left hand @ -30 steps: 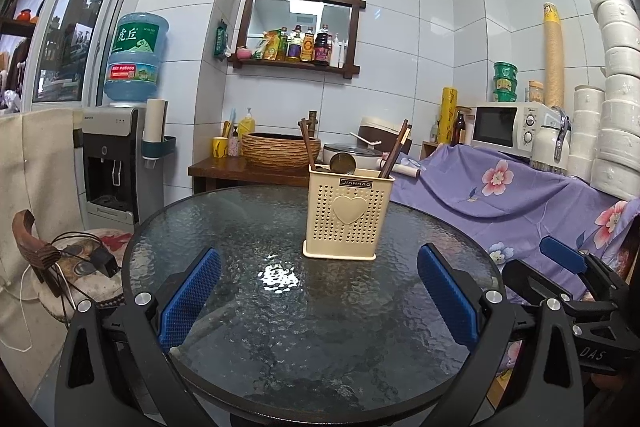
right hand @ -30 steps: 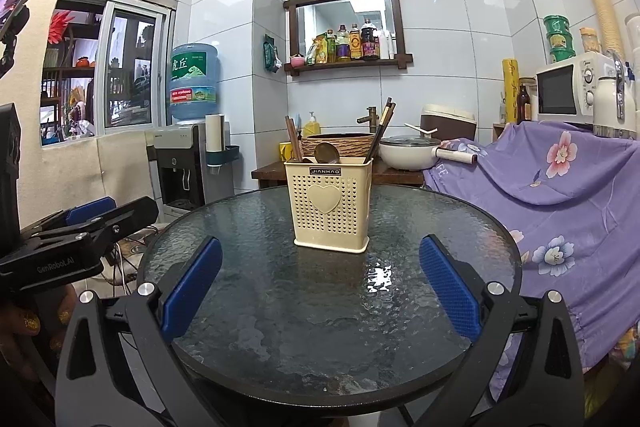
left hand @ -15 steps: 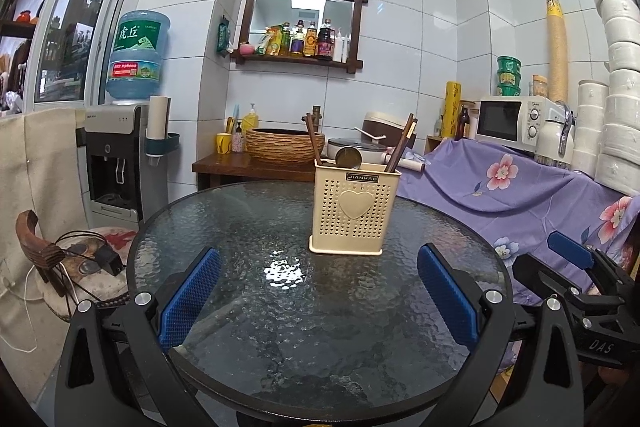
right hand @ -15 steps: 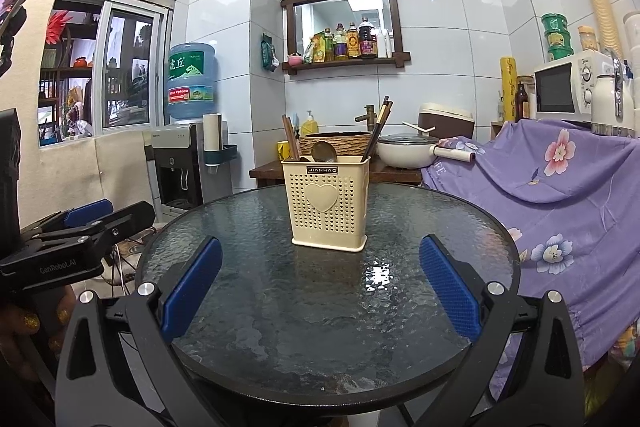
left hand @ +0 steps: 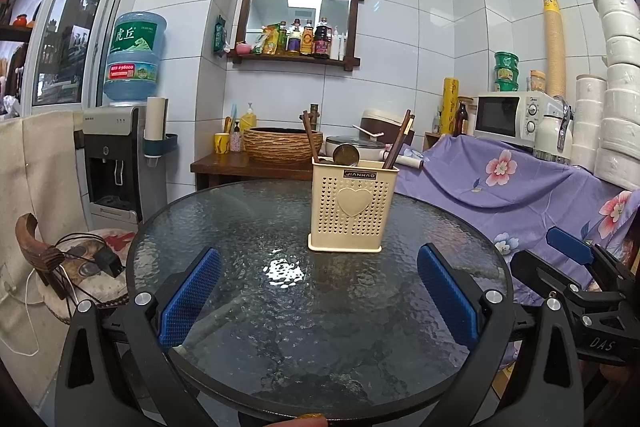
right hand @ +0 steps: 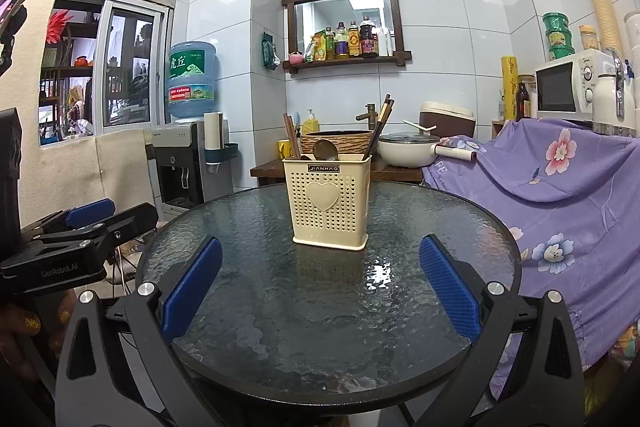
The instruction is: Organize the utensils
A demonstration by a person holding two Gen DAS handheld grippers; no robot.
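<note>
Both grippers, left [left hand: 318, 297] & right [right hand: 320, 287], hang wide apart w/ nothing in them. The holder [right hand: 329, 201] w/ chopsticks [right hand: 379, 129] & spoon [right hand: 325, 149] stands mid-table [right hand: 280, 307]. It looks light; a bump could tip it.

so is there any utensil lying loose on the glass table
No, the glass table holds only the utensil holder.

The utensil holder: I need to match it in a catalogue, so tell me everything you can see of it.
The holder is a cream, plastic-looking rectangular caddy with perforated walls, a raised heart on its front and a dark "JIANHAO" label at the rim. It stands upright on the round glass table, apart from both open grippers. Dark chopsticks and a spoon stick out of its top.
</note>
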